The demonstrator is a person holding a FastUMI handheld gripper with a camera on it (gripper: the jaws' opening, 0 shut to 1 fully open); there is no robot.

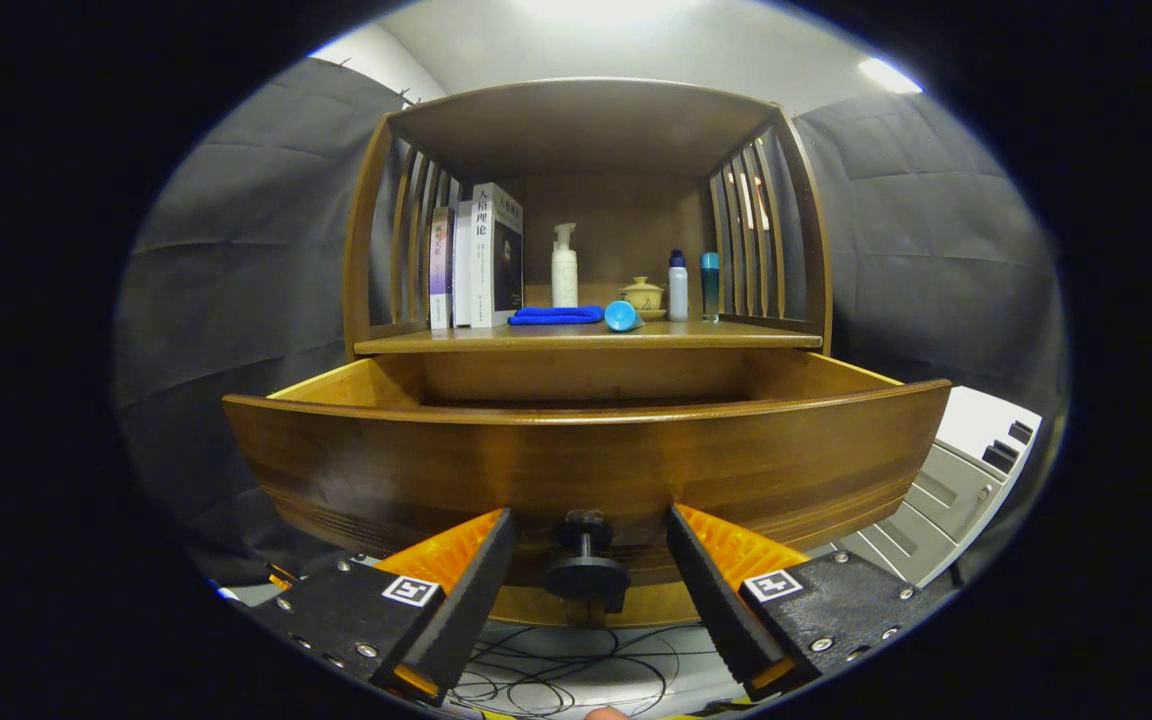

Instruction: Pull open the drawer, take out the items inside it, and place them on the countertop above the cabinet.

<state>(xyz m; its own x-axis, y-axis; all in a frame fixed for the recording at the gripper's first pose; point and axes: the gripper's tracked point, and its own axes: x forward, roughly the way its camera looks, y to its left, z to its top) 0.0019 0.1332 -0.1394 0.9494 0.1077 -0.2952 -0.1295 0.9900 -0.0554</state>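
Drawer (586, 460) of the wooden cabinet (586, 130) is standing pulled out toward the camera, its curved front blocking any sight of what is lying inside. The hand-held gripper (588, 530) is hovering at that front with its fingers spread wide, one on each side of the dark knob (586, 565), neither touching it and nothing held. Above the drawer, the bench (586, 338) is carrying upright books (481, 255) at its left, a folded blue cloth (556, 315), a white pump bottle (564, 265), a blue cup (622, 316) lying on its side, a lidded bowl (643, 295) and two small bottles (692, 286). Loose cables (576, 670) are lying on the floor below the fingers, and a grey-white appliance (966, 480) is standing right of the drawer.
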